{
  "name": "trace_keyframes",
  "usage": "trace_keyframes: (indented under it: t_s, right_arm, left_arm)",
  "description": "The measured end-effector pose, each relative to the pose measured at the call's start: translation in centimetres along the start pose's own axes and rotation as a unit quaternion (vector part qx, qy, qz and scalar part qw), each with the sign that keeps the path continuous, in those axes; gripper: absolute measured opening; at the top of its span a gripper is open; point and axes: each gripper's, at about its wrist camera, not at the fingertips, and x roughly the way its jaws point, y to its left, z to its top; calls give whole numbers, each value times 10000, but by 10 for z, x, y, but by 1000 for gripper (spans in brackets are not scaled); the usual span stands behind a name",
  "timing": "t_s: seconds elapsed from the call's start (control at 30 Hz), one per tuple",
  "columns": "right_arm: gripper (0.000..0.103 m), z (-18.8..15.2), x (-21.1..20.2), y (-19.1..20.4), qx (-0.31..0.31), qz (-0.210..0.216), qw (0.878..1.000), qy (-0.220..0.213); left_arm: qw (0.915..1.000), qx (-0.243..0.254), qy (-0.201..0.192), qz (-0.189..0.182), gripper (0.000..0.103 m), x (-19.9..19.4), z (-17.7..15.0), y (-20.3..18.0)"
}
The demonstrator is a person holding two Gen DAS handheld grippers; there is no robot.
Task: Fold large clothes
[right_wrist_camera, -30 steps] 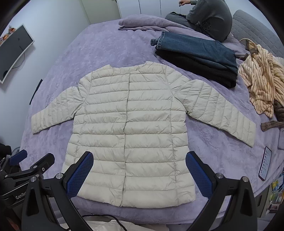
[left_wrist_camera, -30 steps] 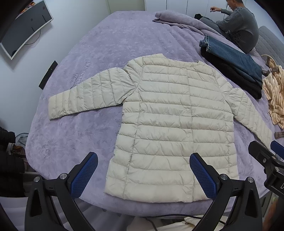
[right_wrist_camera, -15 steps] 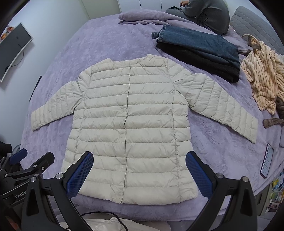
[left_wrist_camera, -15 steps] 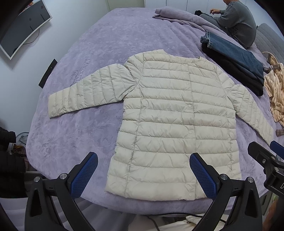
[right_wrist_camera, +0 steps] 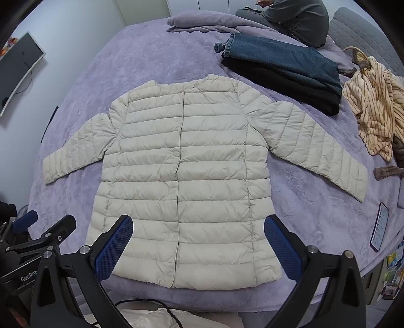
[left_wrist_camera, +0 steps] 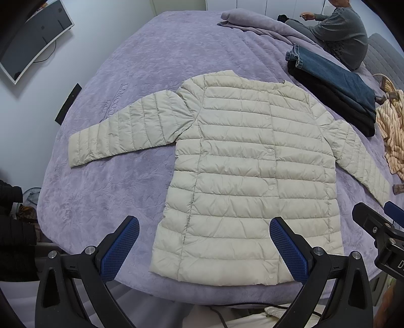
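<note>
A cream quilted puffer jacket (left_wrist_camera: 252, 176) (right_wrist_camera: 186, 181) lies flat and face up on the purple bedspread (left_wrist_camera: 141, 65), sleeves spread out to both sides, hem toward me. My left gripper (left_wrist_camera: 203, 248) hovers open above the hem's left half, nothing between its blue pads. My right gripper (right_wrist_camera: 198, 246) also stands open, above the hem's middle. Each gripper shows at the edge of the other's view.
Folded jeans on a dark garment (right_wrist_camera: 282, 68) lie at the back right, beside a striped tan cloth (right_wrist_camera: 373, 113). A person in grey (left_wrist_camera: 341, 37) sits at the bed's far corner by a rolled purple blanket (left_wrist_camera: 255, 22). A phone (right_wrist_camera: 378, 227) rests at the right edge.
Both grippers have moved slightly forward and tilted down over the jacket, which sits a bit higher and nearer in the views. The jacket itself has not moved.
</note>
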Motion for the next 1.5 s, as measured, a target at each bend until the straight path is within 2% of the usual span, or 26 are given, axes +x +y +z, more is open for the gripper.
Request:
trace_keyframes:
  t_s: [1.5]
  right_arm:
    - [103,-3,9,7,-79,-22,9997,224]
  left_arm:
    - [9999,-30,102,-6,103,9,-1,3]
